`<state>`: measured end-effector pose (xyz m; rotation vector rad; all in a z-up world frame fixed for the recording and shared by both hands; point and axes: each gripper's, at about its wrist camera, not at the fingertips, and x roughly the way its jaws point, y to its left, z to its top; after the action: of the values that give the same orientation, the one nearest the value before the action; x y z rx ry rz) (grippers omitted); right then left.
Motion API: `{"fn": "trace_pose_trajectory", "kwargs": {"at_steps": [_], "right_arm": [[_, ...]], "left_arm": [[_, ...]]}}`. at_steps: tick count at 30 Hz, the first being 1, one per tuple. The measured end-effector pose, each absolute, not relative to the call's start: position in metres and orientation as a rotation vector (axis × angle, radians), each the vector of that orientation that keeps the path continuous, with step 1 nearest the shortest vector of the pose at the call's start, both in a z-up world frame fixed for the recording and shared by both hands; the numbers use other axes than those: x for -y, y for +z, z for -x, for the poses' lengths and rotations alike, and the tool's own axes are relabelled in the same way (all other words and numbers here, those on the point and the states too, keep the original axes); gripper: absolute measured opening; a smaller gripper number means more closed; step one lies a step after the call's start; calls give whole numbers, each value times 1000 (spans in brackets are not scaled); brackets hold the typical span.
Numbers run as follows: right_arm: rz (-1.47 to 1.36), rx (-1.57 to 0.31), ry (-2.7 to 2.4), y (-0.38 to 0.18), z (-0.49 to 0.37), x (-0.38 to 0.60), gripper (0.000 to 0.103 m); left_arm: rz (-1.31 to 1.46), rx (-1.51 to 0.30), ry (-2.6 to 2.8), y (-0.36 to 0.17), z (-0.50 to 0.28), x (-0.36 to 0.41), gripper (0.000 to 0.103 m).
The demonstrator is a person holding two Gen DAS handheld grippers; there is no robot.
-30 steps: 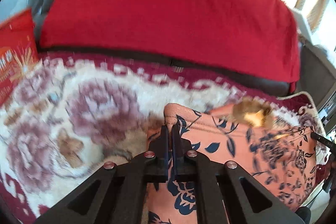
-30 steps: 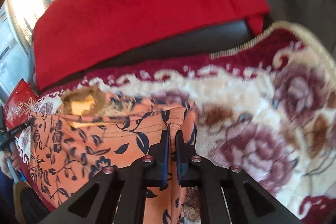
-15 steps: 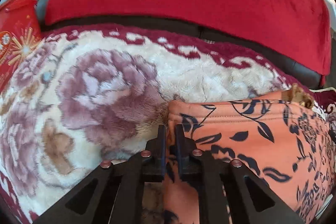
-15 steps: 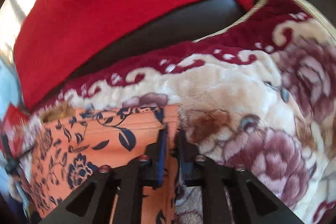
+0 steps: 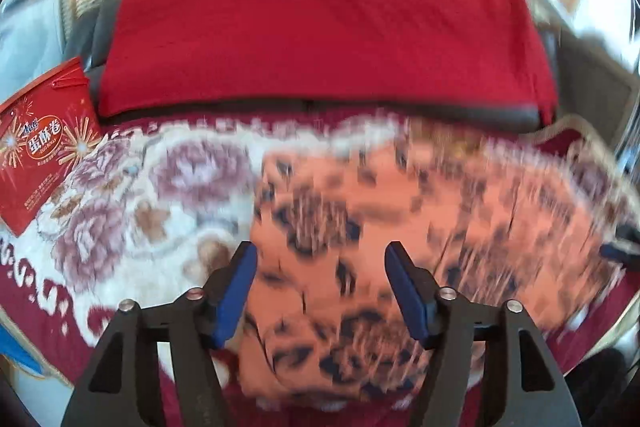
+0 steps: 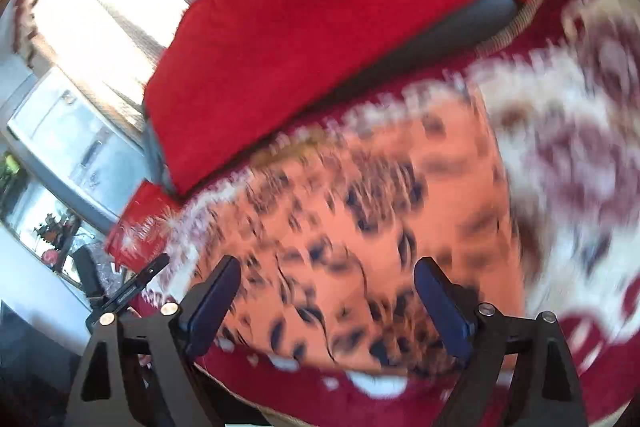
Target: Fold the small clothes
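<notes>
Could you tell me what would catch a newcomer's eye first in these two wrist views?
First comes the orange floral garment, lying on the plush flowered blanket right ahead of both grippers. The left gripper and right gripper have just been opening, and their blue-padded jaws stand apart with nothing pinched. Behind, a big red cloth drapes the dark seat back, and a red snack box sits at the blanket's left edge.

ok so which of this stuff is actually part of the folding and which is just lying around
Part of the job:
- orange floral garment, lying on the blanket
- left gripper, open above it
- right gripper, open above it

Just lying about:
- flowered blanket
- red cloth on the seat back
- red snack box
</notes>
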<state>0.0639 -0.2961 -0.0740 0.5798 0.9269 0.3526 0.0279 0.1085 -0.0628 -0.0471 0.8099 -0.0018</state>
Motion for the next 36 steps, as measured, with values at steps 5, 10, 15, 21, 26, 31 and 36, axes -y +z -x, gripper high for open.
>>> {"fn": "trace_pose_trajectory", "kwargs": {"at_steps": [5,10,15,21,26,31,36], "right_arm": [[-835,-861,164,-88,-34,354,77],[-823,-788,163,-56,-4,366,79],[-857,-809,343,-56,-17,328,79],[-907,-898,423,-87,-90,320,80],[-1022,-853,296,-95,-100,358,81],[-913,-878,416,-77,-136,337,82],[-977,-935,224,-112,-172,357,83]], "left_arm": [[92,-1013,121,-112,-30,-133,68],[82,-932,174,-83,-16,-142,67],[110,-897,113,-67,-11,-124,67],[58,-871,20,-60,-14,-72,68],[14,-914,10,-75,-24,-53,68],[20,-925,39,-88,-33,-49,72],[55,-932,65,-89,-36,-54,77]]}}
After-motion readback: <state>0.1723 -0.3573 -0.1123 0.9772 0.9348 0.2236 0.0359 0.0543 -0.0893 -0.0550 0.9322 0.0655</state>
